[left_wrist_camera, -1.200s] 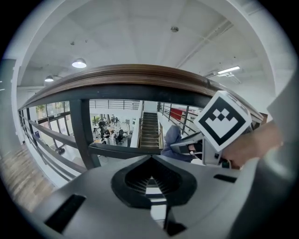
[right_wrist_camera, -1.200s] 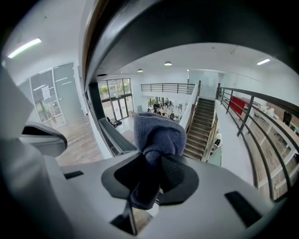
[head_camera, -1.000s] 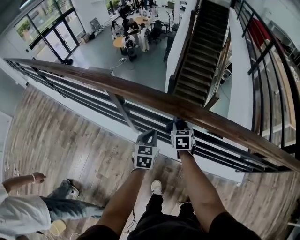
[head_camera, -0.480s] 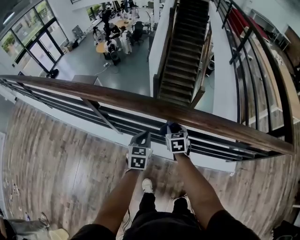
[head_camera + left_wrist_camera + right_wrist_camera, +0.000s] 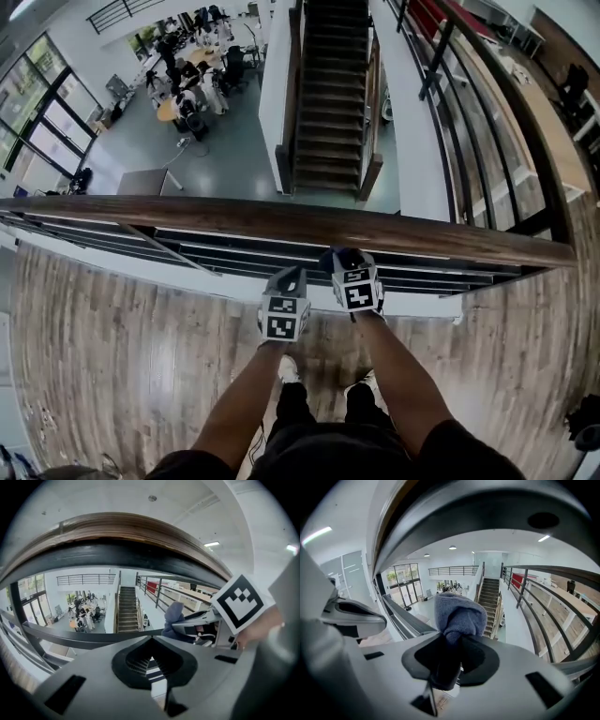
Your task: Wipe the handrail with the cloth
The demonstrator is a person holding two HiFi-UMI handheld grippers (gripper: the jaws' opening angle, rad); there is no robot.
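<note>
two grippers just 6 o'clock of the rail (image 5: 281, 220): right gripper (image 5: 343, 257) pinches the cloth (image 5: 459, 613), ready for wiping; left gripper (image 5: 292, 274) closed, empty.

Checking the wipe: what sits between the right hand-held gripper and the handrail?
Only the cloth, pinched in the right hand-held gripper, below the handrail; the right gripper view shows it.

No words, brands or numbers can be read; the marker cubes (image 5: 357, 288) bear only black-and-white square patterns.
</note>
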